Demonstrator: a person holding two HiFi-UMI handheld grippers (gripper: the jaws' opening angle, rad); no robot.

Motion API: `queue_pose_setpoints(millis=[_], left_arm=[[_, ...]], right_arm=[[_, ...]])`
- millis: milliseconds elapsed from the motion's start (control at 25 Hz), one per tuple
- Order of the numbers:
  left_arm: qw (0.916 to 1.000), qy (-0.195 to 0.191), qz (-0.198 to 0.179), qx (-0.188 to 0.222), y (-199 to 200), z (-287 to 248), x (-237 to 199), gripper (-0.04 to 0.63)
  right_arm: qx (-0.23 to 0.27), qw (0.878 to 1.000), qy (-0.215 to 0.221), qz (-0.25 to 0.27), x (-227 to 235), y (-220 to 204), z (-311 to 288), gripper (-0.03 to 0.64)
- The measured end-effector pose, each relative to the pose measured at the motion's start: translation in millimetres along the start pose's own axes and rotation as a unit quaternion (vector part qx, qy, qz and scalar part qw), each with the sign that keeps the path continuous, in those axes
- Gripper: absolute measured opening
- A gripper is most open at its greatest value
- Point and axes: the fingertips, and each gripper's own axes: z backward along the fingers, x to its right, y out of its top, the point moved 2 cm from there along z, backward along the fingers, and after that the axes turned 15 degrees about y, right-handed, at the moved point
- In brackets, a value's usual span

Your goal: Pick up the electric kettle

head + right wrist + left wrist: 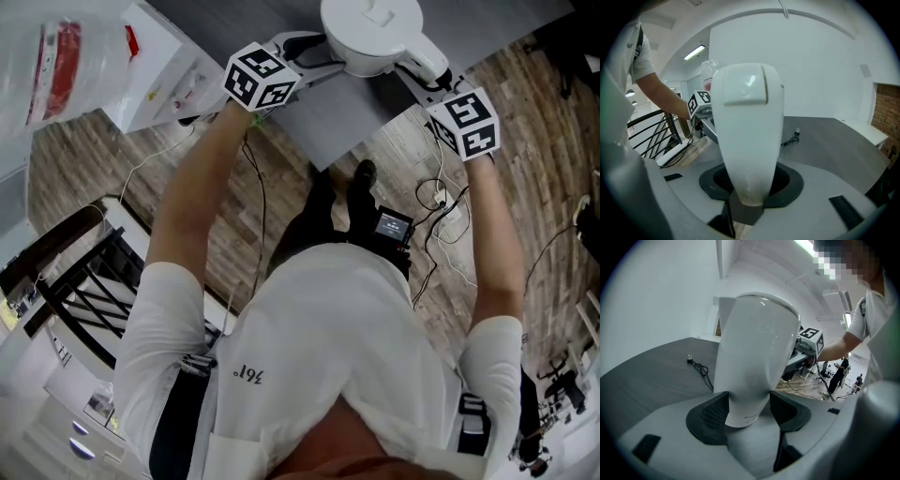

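Two grippers clamp the white electric kettle (370,28) at the grey table's (337,122) edge: left gripper (317,49) on its body, right gripper (424,70) apparently squeezing its handle side.

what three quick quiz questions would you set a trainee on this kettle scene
1. True or false: only the left gripper is at the electric kettle.
2. What lies on the grey table behind the kettle? A) a power cord B) a mug C) a spoon
3. Fill in: the kettle's colour is ____.
Key: 1 false, the right gripper is at it too; 2 A; 3 white.
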Motion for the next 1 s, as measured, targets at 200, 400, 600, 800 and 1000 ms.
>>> queue_pose_setpoints(millis=[200, 400, 600, 800, 1000], left_arm=[[0.9999, 0.009, 0.001, 0.009, 1.4, -0.4, -1.8, 0.258], [0.9996, 0.017, 0.011, 0.021, 3.4, 0.2, -2.5, 0.258], [0.9995, 0.018, 0.010, 0.022, 1.3, 0.8, -3.5, 0.256], [0.9993, 0.022, 0.009, 0.027, 0.8, 0.6, -3.5, 0.256], [0.9988, 0.030, 0.009, 0.036, 2.3, 1.5, -3.5, 0.256]], right_arm=[[0.008, 1.000, -0.004, 0.002, 1.2, 0.4, 0.1, 0.133], [0.009, 1.000, -0.013, 0.016, 0.8, 2.2, 0.7, 0.126], [0.009, 1.000, -0.017, 0.016, -0.1, 2.0, -1.6, 0.126], [0.014, 0.999, -0.021, 0.022, -1.2, 2.7, -2.3, 0.126], [0.016, 0.998, -0.030, 0.045, -3.0, 5.9, -1.8, 0.120]])
